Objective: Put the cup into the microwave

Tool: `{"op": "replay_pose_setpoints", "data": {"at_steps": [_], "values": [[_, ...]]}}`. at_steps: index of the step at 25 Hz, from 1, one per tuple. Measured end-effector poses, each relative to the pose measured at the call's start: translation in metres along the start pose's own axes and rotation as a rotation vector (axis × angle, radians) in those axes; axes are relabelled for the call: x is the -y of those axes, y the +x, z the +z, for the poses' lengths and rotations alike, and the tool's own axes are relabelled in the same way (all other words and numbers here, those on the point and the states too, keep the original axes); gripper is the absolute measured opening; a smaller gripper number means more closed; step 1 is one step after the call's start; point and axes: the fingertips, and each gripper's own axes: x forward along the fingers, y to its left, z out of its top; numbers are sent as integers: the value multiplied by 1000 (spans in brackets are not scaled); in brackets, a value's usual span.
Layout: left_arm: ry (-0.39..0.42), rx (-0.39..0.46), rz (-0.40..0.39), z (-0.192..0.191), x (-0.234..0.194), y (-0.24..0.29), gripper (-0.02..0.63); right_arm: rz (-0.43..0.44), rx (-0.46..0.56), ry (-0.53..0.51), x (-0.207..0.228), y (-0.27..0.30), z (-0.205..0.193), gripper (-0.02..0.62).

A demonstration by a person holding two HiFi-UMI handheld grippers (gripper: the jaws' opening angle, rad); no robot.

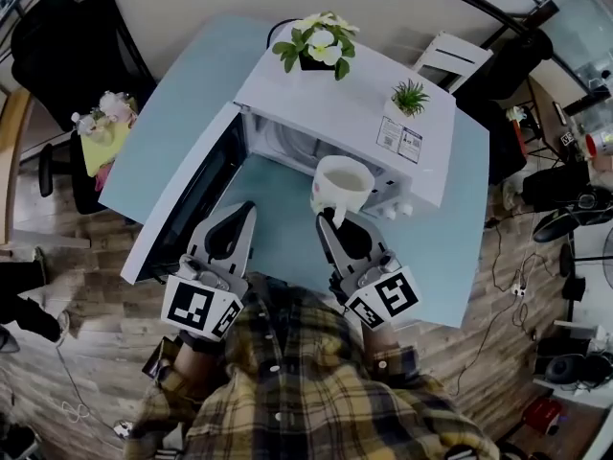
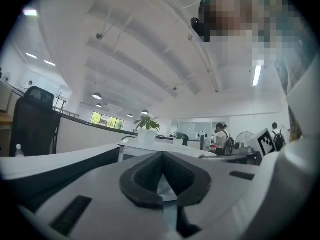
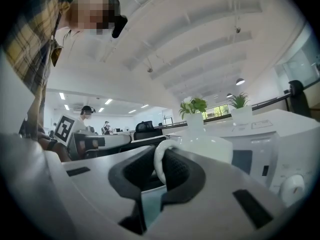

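Leftward, the microwave's dark-glazed door [image 1: 182, 204] stands wide open over the pale blue worktop [image 1: 192, 94]. The left gripper [image 1: 243, 211], jaws pressed together on nothing, points at 12 o'clock toward the cavity [image 1: 287, 144]. Just right of it, the round, glossy white cup [image 1: 340, 185] hangs upright before the smooth white microwave [image 1: 335, 99], its loop handle [image 3: 159, 161] pinched in the right gripper [image 1: 327, 222]; the cup lies at 12 o'clock from that gripper and the cavity at about 11 o'clock from the cup, so the right hand looks the nearer for carrying it in.
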Motion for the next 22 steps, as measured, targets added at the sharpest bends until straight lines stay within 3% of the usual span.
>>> {"op": "replay_pose_setpoints", "data": {"at_steps": [11, 22], "values": [[-13, -5, -128, -1, 3, 28, -8, -131, -3, -9, 11, -14, 3, 43], [-22, -65, -235, -8, 0, 51, -8, -232, -13, 16, 15, -8, 6, 43]]}}
